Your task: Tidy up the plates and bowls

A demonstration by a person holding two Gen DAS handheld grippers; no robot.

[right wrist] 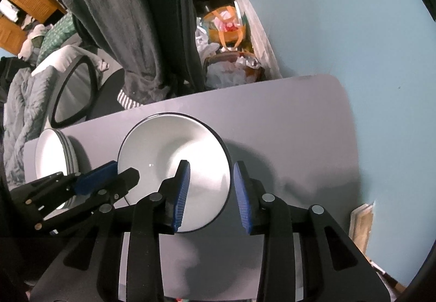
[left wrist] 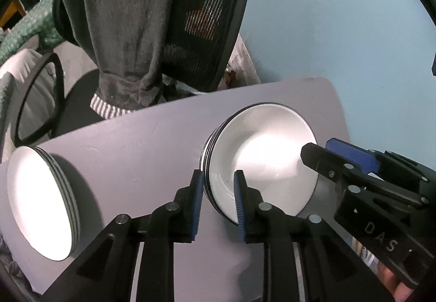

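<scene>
A pale grey tabletop (left wrist: 136, 154) with rounded corners carries two stacks of white, dark-rimmed dishes. The stack of bowls (left wrist: 261, 163) stands straight ahead of the left gripper's fingers (left wrist: 197, 193), its near rim between them. The stack of plates (left wrist: 41, 203) lies well off to their left, near the tabletop's edge.

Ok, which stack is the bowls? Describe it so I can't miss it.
On the grey table two white stacks stand. The bowls are the stack nearer the blue wall, between both grippers. Unlike the flat plates near the chair, they are deep, with thin dark rims.
</scene>
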